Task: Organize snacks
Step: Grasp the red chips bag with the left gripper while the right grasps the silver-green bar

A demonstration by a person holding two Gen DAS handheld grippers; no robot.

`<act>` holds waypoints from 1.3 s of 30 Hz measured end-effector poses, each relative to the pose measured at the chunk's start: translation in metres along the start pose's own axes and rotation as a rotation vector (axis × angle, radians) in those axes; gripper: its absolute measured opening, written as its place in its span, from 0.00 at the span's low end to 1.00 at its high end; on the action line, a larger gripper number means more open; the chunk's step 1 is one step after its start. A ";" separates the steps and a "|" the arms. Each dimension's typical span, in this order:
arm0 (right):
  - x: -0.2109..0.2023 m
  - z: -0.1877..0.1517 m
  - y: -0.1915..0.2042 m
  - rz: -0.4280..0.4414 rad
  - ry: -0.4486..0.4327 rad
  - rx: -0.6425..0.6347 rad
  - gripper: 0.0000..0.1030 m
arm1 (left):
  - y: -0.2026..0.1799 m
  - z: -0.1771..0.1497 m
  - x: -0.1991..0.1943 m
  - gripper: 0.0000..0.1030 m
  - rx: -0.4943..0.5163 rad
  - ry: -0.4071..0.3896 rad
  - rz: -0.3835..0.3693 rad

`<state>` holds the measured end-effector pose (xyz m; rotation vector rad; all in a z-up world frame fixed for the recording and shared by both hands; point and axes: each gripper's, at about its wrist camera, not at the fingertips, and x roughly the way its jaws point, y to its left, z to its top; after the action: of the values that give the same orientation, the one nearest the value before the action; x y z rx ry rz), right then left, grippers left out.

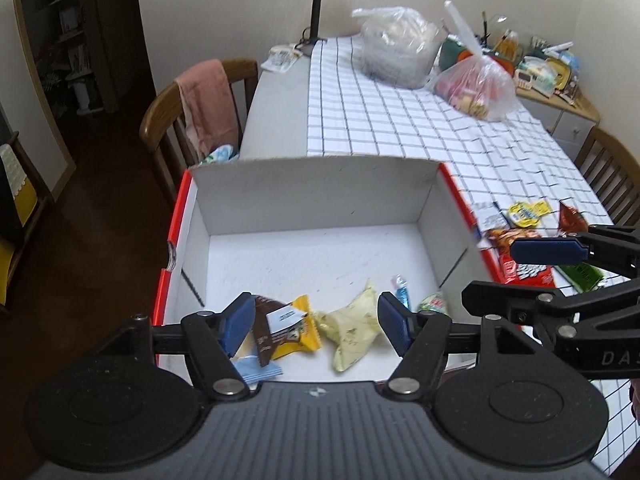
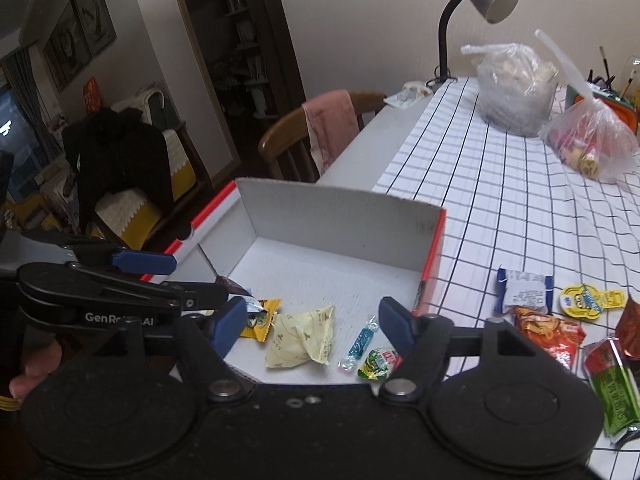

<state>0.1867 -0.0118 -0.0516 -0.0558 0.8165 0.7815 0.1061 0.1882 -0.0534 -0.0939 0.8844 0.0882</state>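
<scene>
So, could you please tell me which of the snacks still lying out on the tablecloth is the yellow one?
The flat yellow packet farthest from the box; its neighbours are a white-and-blue packet, red packets and a green one.

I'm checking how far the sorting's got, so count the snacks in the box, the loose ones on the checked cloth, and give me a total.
In the box: 6 (brown, yellow, light blue, cream, blue candy, green-white)
On the checked cloth: 5 (blue-white, yellow-blue, orange-red, dark red, green bar)
Total: 11
</scene>
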 end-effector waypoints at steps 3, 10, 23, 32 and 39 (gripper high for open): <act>-0.014 -0.003 -0.004 -0.002 -0.029 0.002 0.80 | -0.009 0.000 -0.008 0.71 0.001 -0.028 -0.014; -0.043 -0.013 -0.023 -0.010 -0.087 0.039 0.96 | -0.038 -0.002 -0.017 0.73 0.027 -0.064 -0.059; -0.092 -0.044 -0.103 -0.086 -0.097 0.099 0.99 | -0.123 0.004 -0.004 0.75 0.079 -0.070 -0.144; -0.114 -0.062 -0.167 -0.155 -0.066 0.104 0.98 | -0.186 0.008 0.024 0.75 0.105 -0.037 -0.171; -0.111 -0.074 -0.209 -0.175 -0.013 0.072 0.97 | -0.233 0.016 0.063 0.75 0.111 0.036 -0.203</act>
<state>0.2279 -0.2548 -0.0791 -0.0570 0.8151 0.5863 0.1848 -0.0385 -0.0818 -0.0809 0.9094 -0.1524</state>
